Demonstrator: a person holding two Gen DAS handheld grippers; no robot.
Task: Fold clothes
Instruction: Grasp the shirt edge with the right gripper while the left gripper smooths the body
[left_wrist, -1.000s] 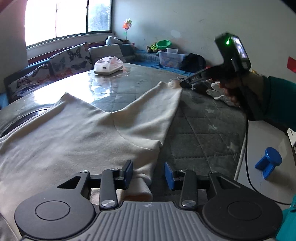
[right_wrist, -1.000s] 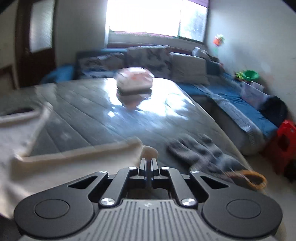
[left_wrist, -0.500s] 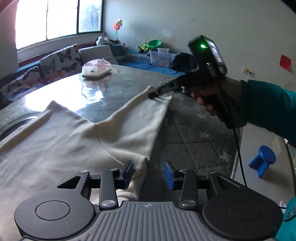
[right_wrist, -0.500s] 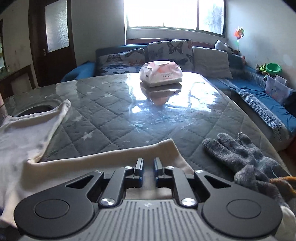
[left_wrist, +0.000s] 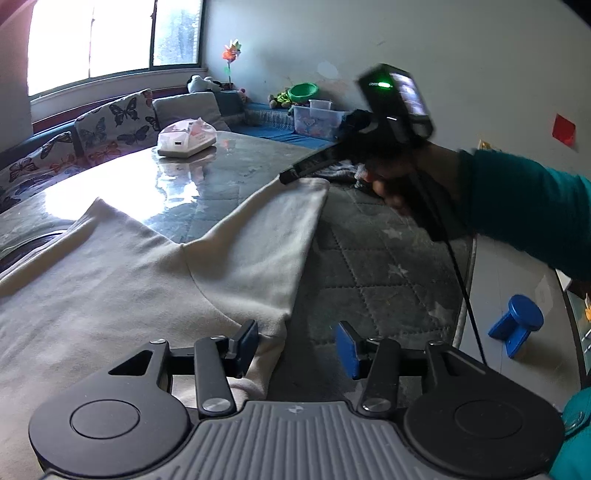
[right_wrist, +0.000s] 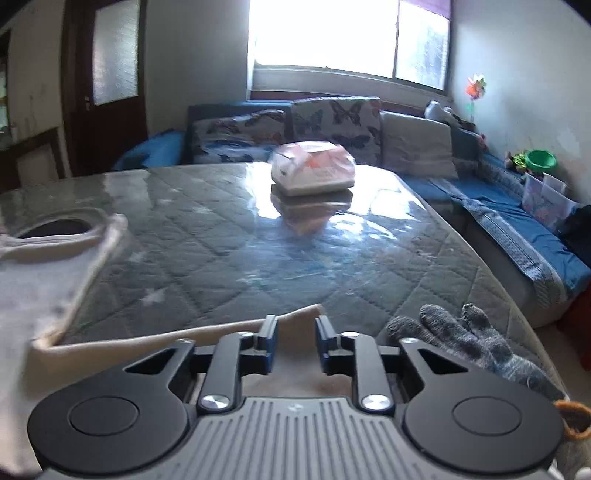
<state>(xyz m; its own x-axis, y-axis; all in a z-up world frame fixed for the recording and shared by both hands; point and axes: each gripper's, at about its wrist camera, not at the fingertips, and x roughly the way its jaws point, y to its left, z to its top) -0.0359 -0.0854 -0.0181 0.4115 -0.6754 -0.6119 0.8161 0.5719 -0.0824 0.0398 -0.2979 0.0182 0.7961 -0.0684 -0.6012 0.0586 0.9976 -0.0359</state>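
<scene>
- The cream soft cotton garment (left_wrist: 155, 280) lies spread flat on the grey quilted desk (left_wrist: 388, 266) under a glossy clear cover. One sleeve stretches out toward the desk's far edge, probably so its length is laid straight before a fold.
- The left tongs (left_wrist: 295, 341) are spread wide, with the lower corner of the garment just beside the left blue pad (left_wrist: 248, 339). Nothing is pinched — it seems they are placed to take that hem.
- The right tongs (right_wrist: 294, 341) are parted a little, and the sleeve end lies between and under the jaws, not gripped. In the left view their tip (left_wrist: 291, 175) is at the cuff.
- A grey knitted glove (right_wrist: 476, 343) rests just beside the cuff, and a pink-white tissue pack (right_wrist: 314, 173) stands well apart — neither lies on the garment.
</scene>
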